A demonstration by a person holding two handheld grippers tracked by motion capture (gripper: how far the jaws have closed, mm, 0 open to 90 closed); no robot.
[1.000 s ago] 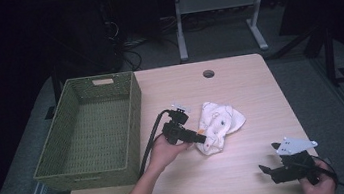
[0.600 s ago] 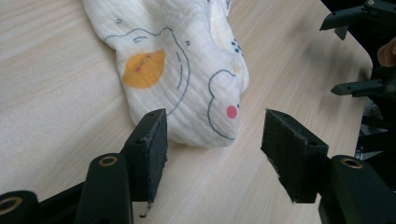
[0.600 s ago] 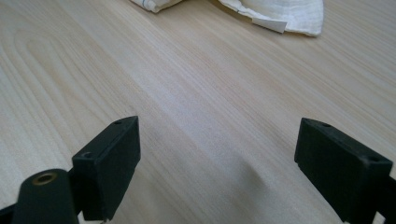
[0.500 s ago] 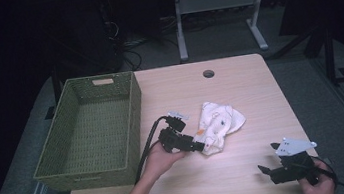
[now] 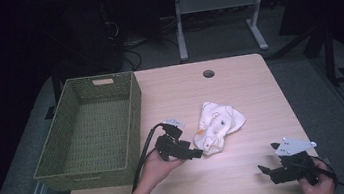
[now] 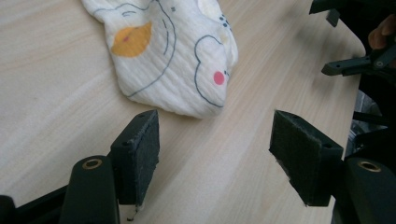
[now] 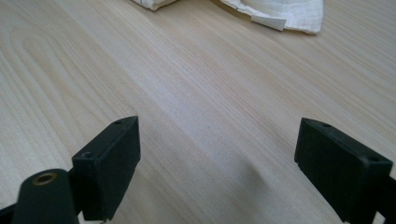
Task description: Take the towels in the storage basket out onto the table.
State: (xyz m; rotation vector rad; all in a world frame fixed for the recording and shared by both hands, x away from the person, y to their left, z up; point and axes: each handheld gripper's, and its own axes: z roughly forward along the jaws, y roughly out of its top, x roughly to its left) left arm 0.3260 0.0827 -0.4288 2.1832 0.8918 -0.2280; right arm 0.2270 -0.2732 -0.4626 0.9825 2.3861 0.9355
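Observation:
A crumpled white cloth [image 5: 218, 125] with coloured cartoon prints lies near the middle of the wooden table [image 5: 239, 88]. My left gripper [image 5: 198, 153] sits just at its near-left corner, jaws open. In the left gripper view the cloth [image 6: 173, 51] lies just beyond the open left gripper [image 6: 214, 151], untouched, nothing between the pads. My right gripper [image 5: 265, 170] rests open near the table's front right edge, well away from the cloth. Its own view shows bare wood between the open right gripper [image 7: 217, 168] jaws and the cloth's [image 7: 280, 11] edge far ahead.
A green woven basket [image 5: 130, 117], with nothing inside, stands on the left side of the table. A round cable hole [image 5: 208, 73] is at the back. Dark floor and a white desk frame [image 5: 218, 5] lie beyond the table.
My left gripper has pulled back toward the front of the table, off the cloth's edge, and the cloth has stayed put. The right gripper has barely moved.

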